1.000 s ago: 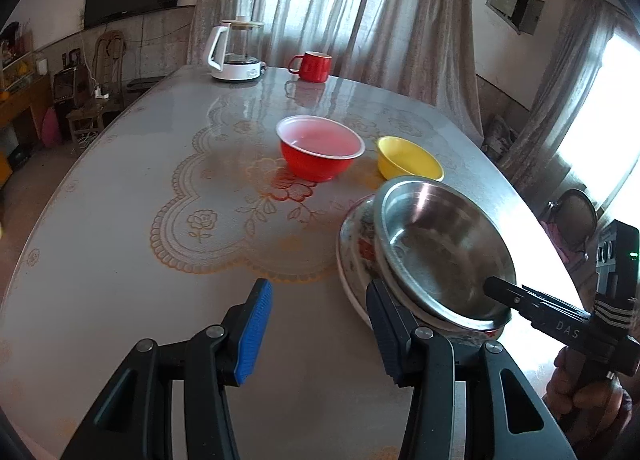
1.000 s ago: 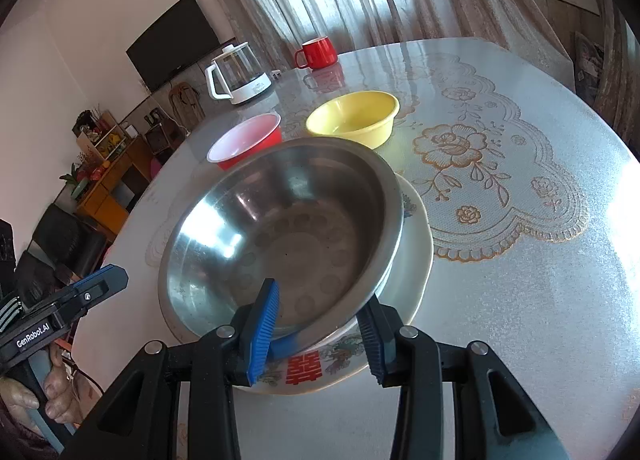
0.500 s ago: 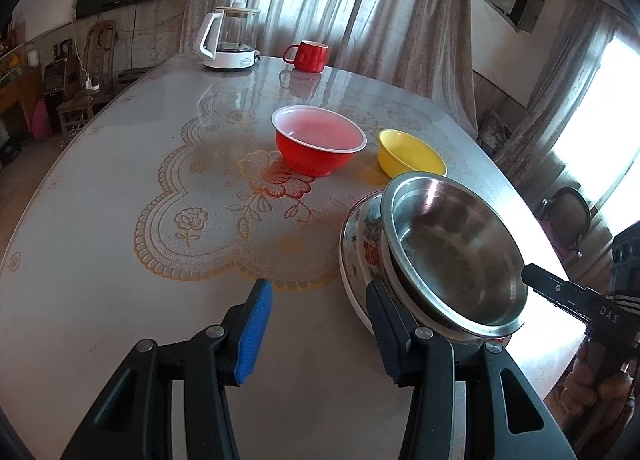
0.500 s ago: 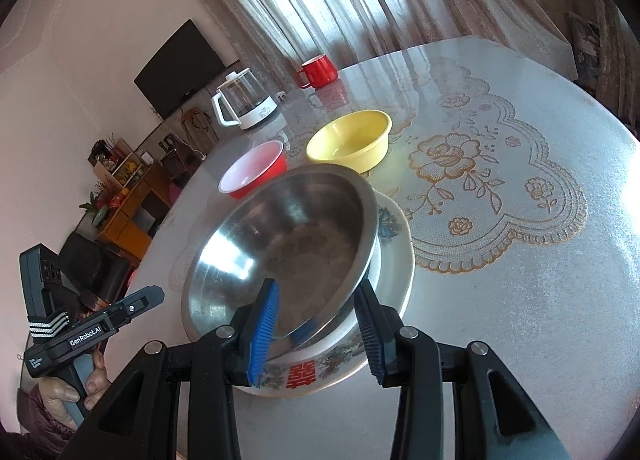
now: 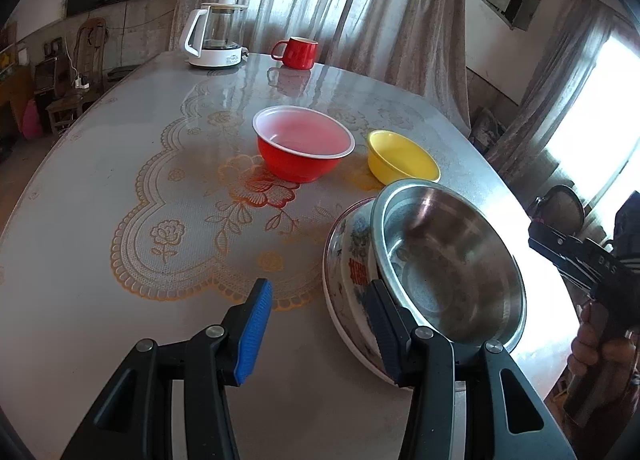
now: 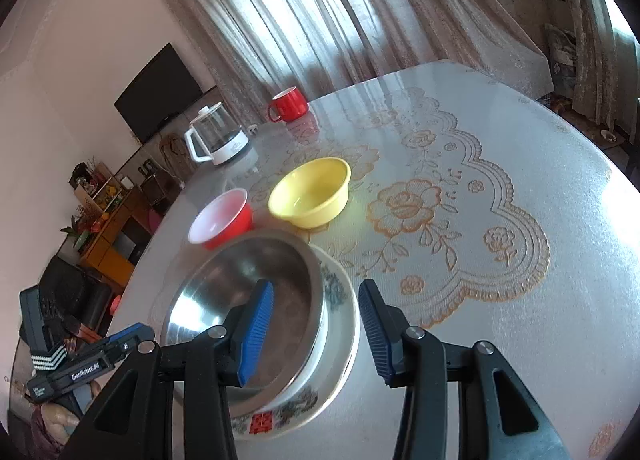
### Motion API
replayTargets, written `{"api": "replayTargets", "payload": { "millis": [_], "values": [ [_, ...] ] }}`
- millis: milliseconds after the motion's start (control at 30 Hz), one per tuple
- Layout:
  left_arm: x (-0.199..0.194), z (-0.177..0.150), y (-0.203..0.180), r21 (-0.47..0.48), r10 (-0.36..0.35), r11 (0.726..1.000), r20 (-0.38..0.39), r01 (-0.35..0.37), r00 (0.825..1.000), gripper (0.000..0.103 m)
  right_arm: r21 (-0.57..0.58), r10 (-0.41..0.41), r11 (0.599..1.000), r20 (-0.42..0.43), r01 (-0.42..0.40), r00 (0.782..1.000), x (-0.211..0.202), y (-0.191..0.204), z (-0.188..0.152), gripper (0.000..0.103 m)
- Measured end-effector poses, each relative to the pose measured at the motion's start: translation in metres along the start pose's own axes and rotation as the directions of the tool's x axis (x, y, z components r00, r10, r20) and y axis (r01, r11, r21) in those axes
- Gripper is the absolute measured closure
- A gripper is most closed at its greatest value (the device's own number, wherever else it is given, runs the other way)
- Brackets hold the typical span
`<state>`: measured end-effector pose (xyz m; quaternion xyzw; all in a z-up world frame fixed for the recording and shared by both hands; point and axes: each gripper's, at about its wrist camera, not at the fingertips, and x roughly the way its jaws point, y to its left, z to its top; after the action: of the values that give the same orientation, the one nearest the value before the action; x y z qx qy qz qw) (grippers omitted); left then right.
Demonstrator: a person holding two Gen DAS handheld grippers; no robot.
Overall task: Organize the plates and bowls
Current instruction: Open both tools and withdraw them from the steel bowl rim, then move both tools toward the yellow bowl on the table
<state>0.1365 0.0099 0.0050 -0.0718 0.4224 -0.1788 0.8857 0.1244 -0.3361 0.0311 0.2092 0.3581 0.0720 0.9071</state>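
shiny round steel bowl (image 6: 248, 300) sits in floral white ceramic plate (image 6: 336, 344) on worktop (image 6: 500, 300) | red plastic bowl (image 5: 304, 148), yellow plastic bowl (image 5: 402, 158) behind | left gripper (image 5: 320, 332) jaws spread, empty | right gripper (image 6: 316, 334) jaws spread, empty

a home living-dining room: curtained windows (image 6: 304, 20), wall tv (image 6: 160, 92), kettle (image 5: 214, 36) on dining table (image 5: 100, 200).
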Motion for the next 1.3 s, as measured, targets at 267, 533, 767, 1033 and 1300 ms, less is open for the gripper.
{"api": "replayTargets", "payload": {
  "millis": [267, 533, 767, 1033, 1300],
  "values": [
    [0.008, 0.007, -0.009, 0.015, -0.026, 1.000, -0.006, 0.026, 1.000, 0.048, -0.018, -0.012, 1.000, -0.067, 0.011, 0.998, 0.057, 0.005, 0.025, 0.059],
    [0.016, 0.014, -0.017, 0.048, -0.051, 0.998, -0.012, 0.051, 0.999, 0.046, -0.063, -0.008, 0.998, -0.153, -0.001, 0.988, 0.074, 0.008, 0.002, 0.085],
    [0.028, 0.025, -0.028, 0.076, -0.060, 0.995, -0.026, 0.062, 0.998, 0.046, -0.128, -0.038, 0.992, -0.163, 0.017, 0.986, 0.067, 0.008, -0.008, 0.090],
    [0.040, 0.040, -0.038, 0.096, -0.058, 0.994, -0.026, 0.060, 0.998, 0.046, -0.109, -0.022, 0.994, -0.114, 0.010, 0.993, 0.050, 0.004, 0.001, 0.063],
    [0.055, 0.050, -0.045, 0.111, -0.054, 0.992, -0.042, 0.058, 0.998, 0.043, -0.038, -0.001, 0.999, -0.083, -0.003, 0.997, 0.040, -0.010, 0.024, 0.047]
  ]
}}
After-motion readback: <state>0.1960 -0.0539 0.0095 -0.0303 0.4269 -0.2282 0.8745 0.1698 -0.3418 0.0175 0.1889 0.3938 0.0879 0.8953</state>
